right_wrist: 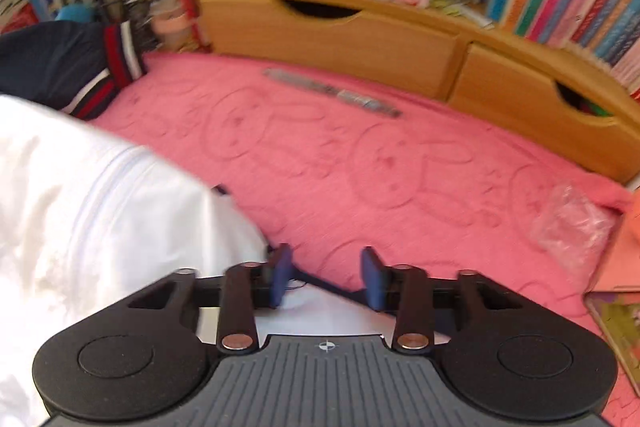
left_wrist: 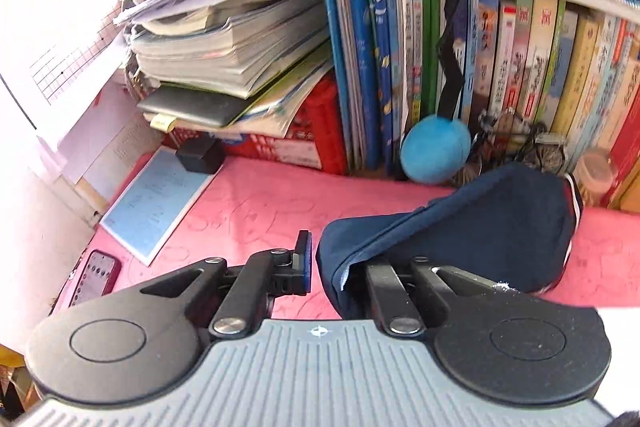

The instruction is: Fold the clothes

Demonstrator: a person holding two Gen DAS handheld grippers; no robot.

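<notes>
A navy and white garment lies on the pink mat. In the left wrist view its navy sleeve point(left_wrist: 480, 219) drapes over the right finger of my left gripper point(left_wrist: 332, 263), hiding that fingertip; the left pad point(left_wrist: 305, 259) is bare and the jaws stand apart. In the right wrist view the white body of the garment point(right_wrist: 100, 195) fills the left side, with the navy sleeve and its red-white striped cuff point(right_wrist: 120, 59) beyond. My right gripper point(right_wrist: 326, 277) is open over a white and navy edge of the garment, holding nothing.
Books point(left_wrist: 380, 47) and a stack of papers point(left_wrist: 224, 39) line the back. A blue ball point(left_wrist: 436, 149), a booklet point(left_wrist: 156, 199) and a phone point(left_wrist: 96, 277) sit on the mat point(left_wrist: 260, 203). Wooden drawers point(right_wrist: 360, 39), a pen point(right_wrist: 332, 93) and a plastic bag point(right_wrist: 572, 219) are on the right.
</notes>
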